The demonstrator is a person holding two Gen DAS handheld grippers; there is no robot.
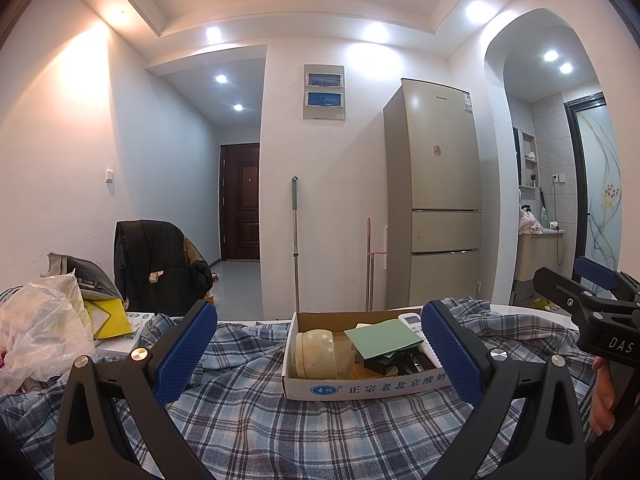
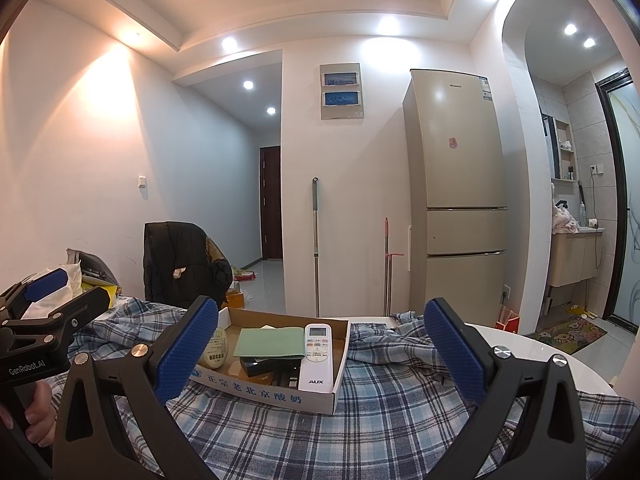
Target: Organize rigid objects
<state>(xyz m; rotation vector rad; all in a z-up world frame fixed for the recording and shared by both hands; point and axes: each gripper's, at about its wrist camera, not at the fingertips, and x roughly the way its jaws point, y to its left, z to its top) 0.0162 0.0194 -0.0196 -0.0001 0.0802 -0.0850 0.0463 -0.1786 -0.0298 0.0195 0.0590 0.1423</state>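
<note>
A shallow cardboard box (image 1: 366,386) with blue Chinese print on its front wall sits on a blue plaid cloth (image 1: 256,420) that covers a round white table (image 2: 532,344). Seen from the left gripper (image 1: 319,350), the box lies straight ahead between the two blue-padded fingers (image 1: 186,350), its right end hidden behind the right finger. Those fingers are spread wide and hold nothing.

Inside the box, a cream round container (image 1: 316,354) fills the left end. A green flat card (image 1: 382,338) rests on top of dark objects in the middle, and a white remote control (image 2: 318,354) marked AUX lies along the right side.

The right gripper (image 2: 322,344) also has its fingers (image 2: 456,350) spread wide and empty. From its view the box sits ahead and toward the left finger, which covers the box's near left corner.

Each gripper shows at the edge of the other's view, with a hand (image 1: 602,400) on its handle.

Left of the left gripper's fingers lie a crumpled clear plastic bag (image 1: 40,332) and a yellow packet (image 1: 108,318). Beyond the table a chair draped with a black jacket (image 1: 160,266) stands to the left, two mop handles (image 1: 295,240) lean on the wall, and a tall beige fridge (image 1: 440,196) stands to the right.
</note>
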